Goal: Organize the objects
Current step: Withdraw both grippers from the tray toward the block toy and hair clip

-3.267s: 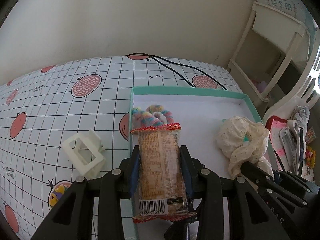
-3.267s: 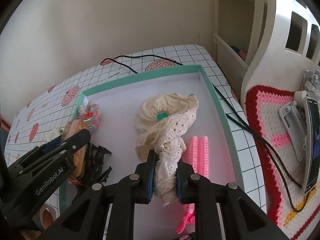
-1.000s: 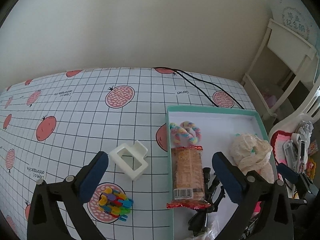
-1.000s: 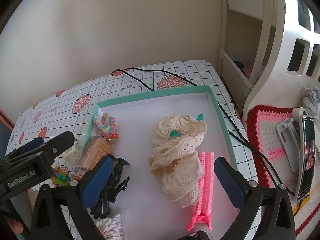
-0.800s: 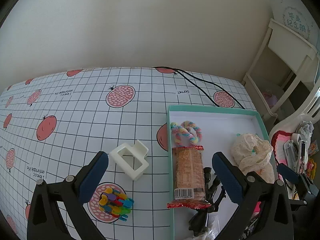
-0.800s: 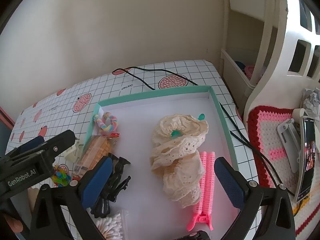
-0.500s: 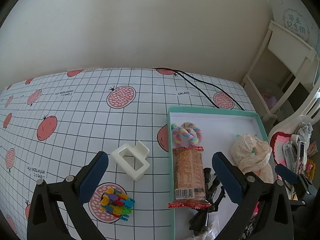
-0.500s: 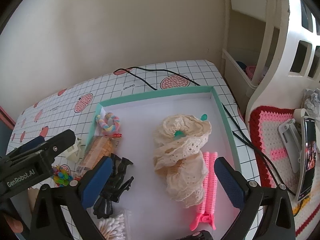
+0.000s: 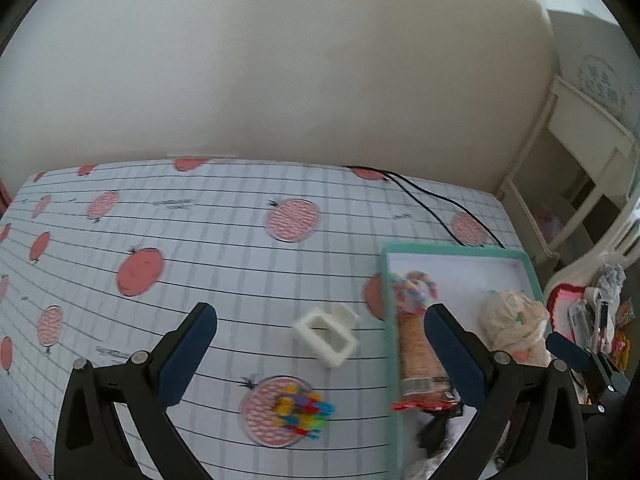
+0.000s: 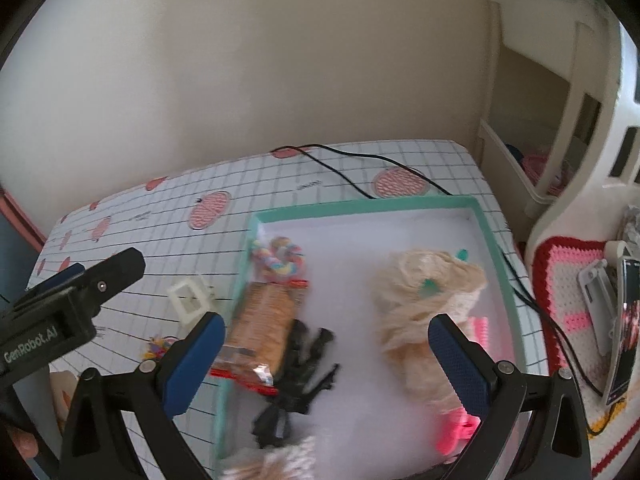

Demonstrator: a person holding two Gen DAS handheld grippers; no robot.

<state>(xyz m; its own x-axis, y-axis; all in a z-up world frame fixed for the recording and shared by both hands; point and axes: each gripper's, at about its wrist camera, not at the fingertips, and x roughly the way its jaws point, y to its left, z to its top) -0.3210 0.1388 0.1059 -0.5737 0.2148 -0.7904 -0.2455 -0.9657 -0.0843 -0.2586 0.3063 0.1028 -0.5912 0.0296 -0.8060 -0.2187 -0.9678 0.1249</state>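
Note:
A teal-rimmed box (image 10: 493, 256) (image 9: 448, 249) holds a rainbow twisted ring (image 10: 280, 258), a brown snack packet (image 10: 262, 326) (image 9: 418, 350), a black hair claw (image 10: 298, 376), a cream lace scrunchie (image 10: 424, 300) (image 9: 512, 322) and a pink clip (image 10: 460, 430). On the checked table outside the box lie a white hair claw (image 9: 326, 334) (image 10: 188, 300) and a small multicoloured clip (image 9: 302, 406). My left gripper (image 9: 320, 344) hangs open above the white claw, empty. My right gripper (image 10: 326, 354) hovers open over the box, empty.
A black cable (image 10: 352, 178) runs across the table's far side. White furniture (image 10: 560, 120) and a crocheted pink mat (image 10: 568, 280) with a phone (image 10: 626, 332) stand to the right. A packet of cotton swabs (image 10: 276, 460) lies at the box's near edge. A wall rises behind the table.
Both grippers let go of the snack packet and the lace scrunchie, opened and drew back. The left view has since swung left over the table; the right view drifted left too.

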